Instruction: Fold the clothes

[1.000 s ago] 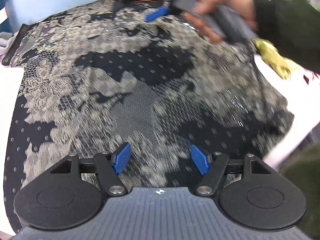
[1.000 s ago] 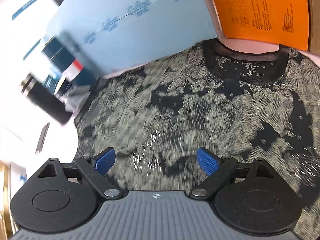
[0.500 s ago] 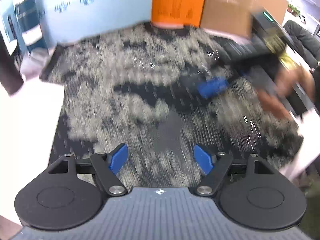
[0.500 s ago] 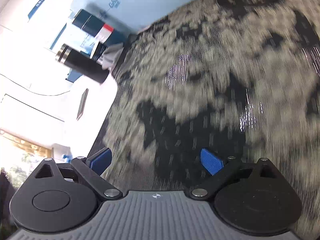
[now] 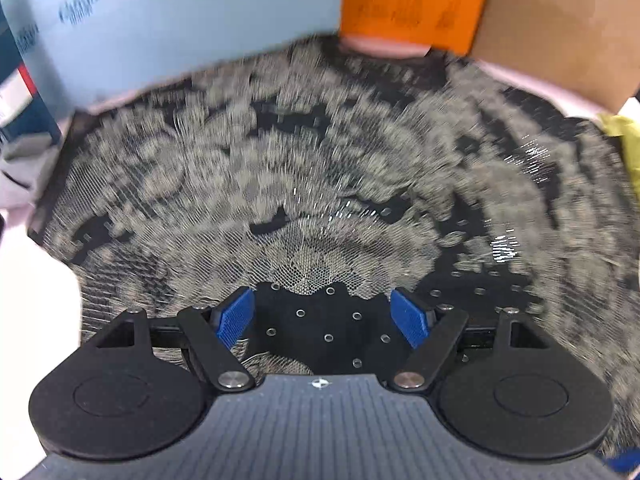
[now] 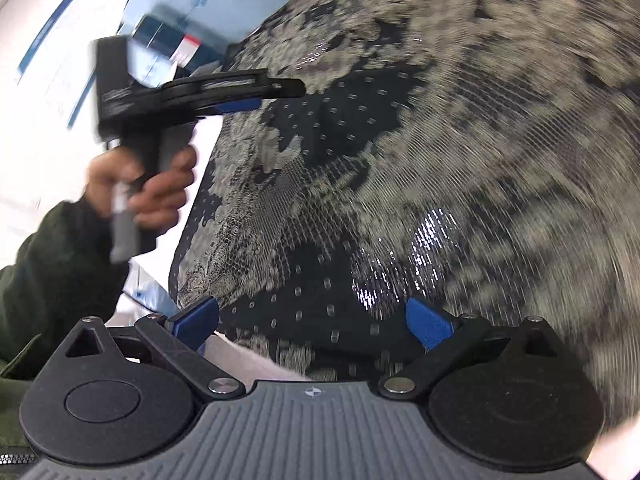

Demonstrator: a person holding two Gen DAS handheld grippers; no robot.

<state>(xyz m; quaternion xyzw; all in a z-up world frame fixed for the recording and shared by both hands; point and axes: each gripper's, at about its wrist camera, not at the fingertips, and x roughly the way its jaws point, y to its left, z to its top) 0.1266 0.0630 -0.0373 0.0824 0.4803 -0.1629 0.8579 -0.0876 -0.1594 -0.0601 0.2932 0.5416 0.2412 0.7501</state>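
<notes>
A black garment with a beige lace pattern lies spread flat on the white table and fills both views. My left gripper hovers low over its near part, open, with nothing between the blue pads. My right gripper is open too, at the garment's near edge, where white table shows under the left pad. The right wrist view also shows the left gripper from the side, held by a hand in a dark green sleeve, over the garment's left edge.
A light blue board, an orange box and a brown cardboard box stand along the far side of the table. A dark blue carton stands far left. Something yellow lies at the right edge.
Both grippers have swept back toward the garment's near side; the views are blurred by motion. The right gripper left the neckline area for the near edge. Both stayed open.
</notes>
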